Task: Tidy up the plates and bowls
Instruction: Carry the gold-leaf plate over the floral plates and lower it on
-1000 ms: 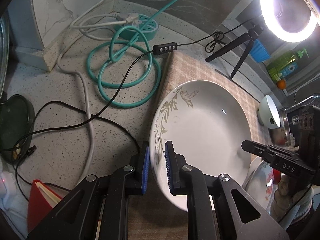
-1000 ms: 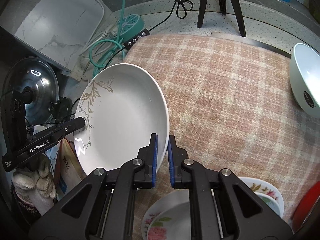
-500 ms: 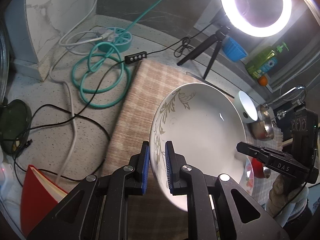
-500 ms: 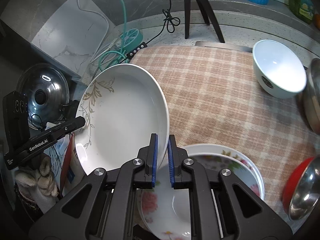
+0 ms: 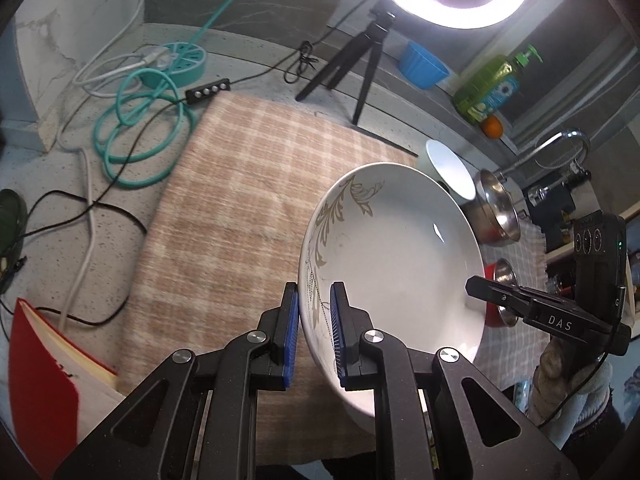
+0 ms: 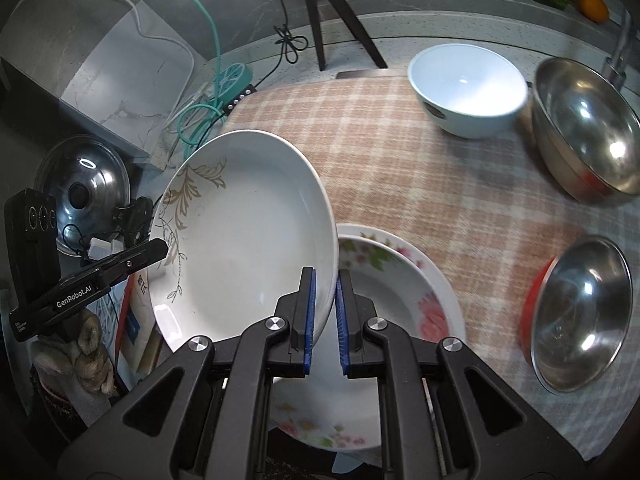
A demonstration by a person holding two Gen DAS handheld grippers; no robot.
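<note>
White plate (image 5: 400,264), gold leaf pattern

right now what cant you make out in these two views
- Floral plate, right wrist view: its left and near parts hidden by the white plate and right gripper.
- Red-rimmed steel bowl, left wrist view: mostly behind the right gripper's body.
- Bottle label, left wrist view: too small to read.
- Red book, left wrist view: cut off by the frame's edge.

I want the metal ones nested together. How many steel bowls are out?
2: a large steel bowl at the cloth's far right, beside the white bowl, and a smaller steel bowl nearer, red outside. Others may be hidden.
</note>
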